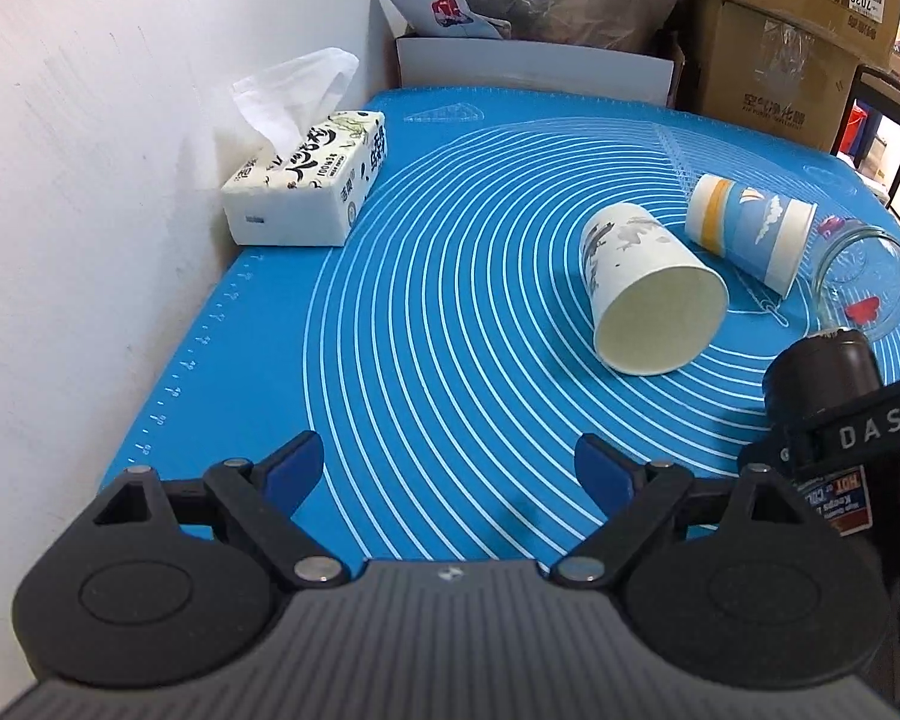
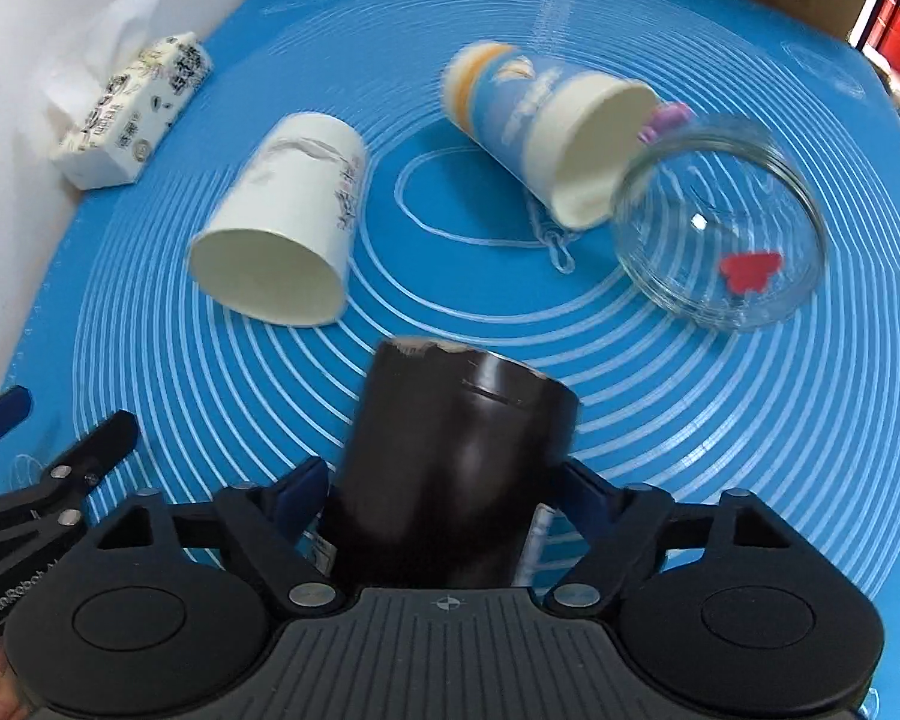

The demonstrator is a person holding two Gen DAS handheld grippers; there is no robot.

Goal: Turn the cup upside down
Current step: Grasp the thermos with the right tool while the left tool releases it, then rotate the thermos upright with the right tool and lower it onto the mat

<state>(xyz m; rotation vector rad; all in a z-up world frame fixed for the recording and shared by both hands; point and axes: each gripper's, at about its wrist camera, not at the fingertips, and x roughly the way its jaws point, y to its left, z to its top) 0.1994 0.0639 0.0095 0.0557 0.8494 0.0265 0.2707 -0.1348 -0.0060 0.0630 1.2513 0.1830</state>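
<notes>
The right claw (image 2: 444,492) is clenched on a dark brown cup (image 2: 450,462), its blue pads pressed to both sides of the body. The cup is tipped fwd, away from the camera, one end pointing at the far side of the blue mat (image 2: 660,420); which end that is can't be told. In the left wrist view the same cup (image 1: 822,372) shows at the right edge w/ the right claw's black linkage across it.

The left claw (image 1: 450,468) is spread wide, nothing btwn its blue fingers (image 1: 297,468), and it hangs low over the near-left part of the mat, well apart from the cups. Its tip also pokes into the right wrist view at the near-left edge.

On the desk, three vessels lie on their sides: a white paper cup (image 2: 282,240) w/ grey print, mouth toward the camera, left of centre; a blue-and-white paper cup (image 2: 540,120) farther and to the right; a clear glass jar (image 2: 720,222) just beside that cup's mouth, whether touching can't be told. A tissue pack (image 1: 306,186) sits far left by the wall.
</notes>
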